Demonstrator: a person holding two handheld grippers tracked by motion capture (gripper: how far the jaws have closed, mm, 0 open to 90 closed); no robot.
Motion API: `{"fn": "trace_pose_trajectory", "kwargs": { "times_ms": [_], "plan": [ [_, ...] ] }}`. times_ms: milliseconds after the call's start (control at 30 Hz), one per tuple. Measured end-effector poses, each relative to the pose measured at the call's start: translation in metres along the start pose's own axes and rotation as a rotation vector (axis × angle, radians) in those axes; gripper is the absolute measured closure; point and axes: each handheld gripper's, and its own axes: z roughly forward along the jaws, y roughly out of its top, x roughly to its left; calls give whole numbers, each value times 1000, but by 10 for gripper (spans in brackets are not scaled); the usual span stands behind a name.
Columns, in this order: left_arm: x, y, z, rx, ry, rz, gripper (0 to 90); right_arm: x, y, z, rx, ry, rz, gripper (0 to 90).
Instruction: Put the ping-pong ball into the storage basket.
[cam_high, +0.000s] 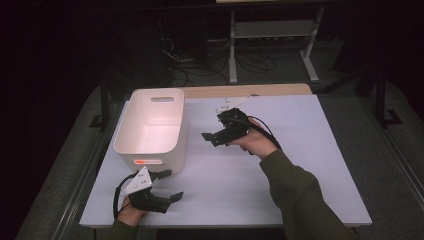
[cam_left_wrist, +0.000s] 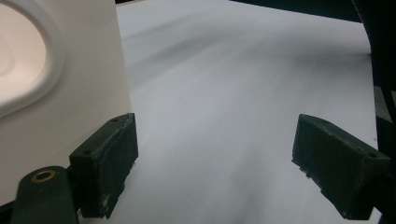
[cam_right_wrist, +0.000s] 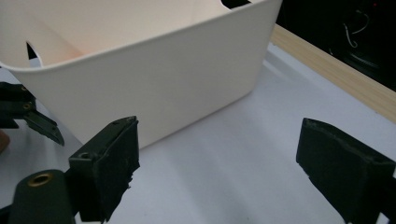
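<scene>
A white bin (cam_high: 150, 127) is seen left of centre in the high view, standing on the white table (cam_high: 280, 180); an orange label (cam_high: 141, 161) is carried on its near wall. The right gripper (cam_high: 212, 136) is held just right of the bin, jaws spread wide with nothing between them, the bin's wall (cam_right_wrist: 154, 88) being faced. The left gripper (cam_high: 167, 185) is kept at the lower left, below the bin, jaws also wide and empty. A wooden strip (cam_high: 245, 90) is seen along the table's far edge, with a metal stand (cam_high: 272, 30) beyond.
</scene>
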Motion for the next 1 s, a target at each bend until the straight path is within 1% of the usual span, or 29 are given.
{"fn": "trace_pose_trajectory", "kwargs": {
  "times_ms": [267, 333, 500, 633, 800, 967, 1000],
  "plan": [
    [0, 0, 0, 0, 1, -3, 141, -4, -26, -9, -14, -27, 20, 73],
    [0, 0, 0, -1, 1, -3, 141, -5, -33, -11, -9, -35, 29, 69],
    [0, 0, 0, 1, 1, -5, 141, -7, -51, -15, 4, -59, 43, 25],
    [0, 0, 0, 0, 2, -5, 141, -8, -64, -19, 12, -80, 48, 7],
    [0, 0, 0, 0, 3, -5, 142, -9, -79, -26, 9, -110, 74, 3],
    [0, 0, 0, -3, 3, -3, 142, -11, -94, -31, 19, -129, 95, 2],
    [0, 0, 0, -2, 3, -3, 142, -11, -100, -33, 24, -135, 100, 1]
  ]
}}
